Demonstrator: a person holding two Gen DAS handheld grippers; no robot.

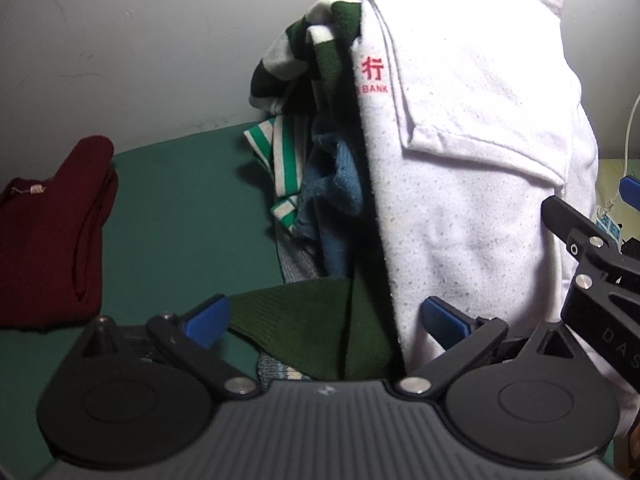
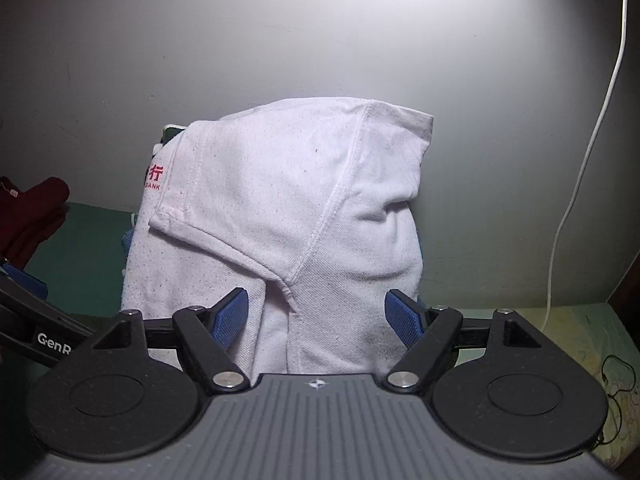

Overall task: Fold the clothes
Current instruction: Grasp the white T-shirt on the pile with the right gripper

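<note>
A white polo shirt (image 1: 472, 152) with red print lies draped over a tall pile of clothes (image 1: 312, 184) with green-striped, blue and dark green pieces. It also shows in the right wrist view (image 2: 288, 216). My left gripper (image 1: 326, 318) is open, its blue pads on either side of a dark green garment (image 1: 308, 332) and the shirt's lower edge. My right gripper (image 2: 316, 316) is open, its pads straddling the shirt's bottom. The right gripper also shows in the left wrist view (image 1: 592, 236). The left gripper shows in the right wrist view (image 2: 24, 304).
A folded dark red garment (image 1: 52, 240) lies at the left on the green surface (image 1: 180, 220). A grey wall stands close behind the pile. A white cable (image 2: 592, 152) hangs at the right, with a thin black wire (image 2: 616, 384) on the patterned cloth below.
</note>
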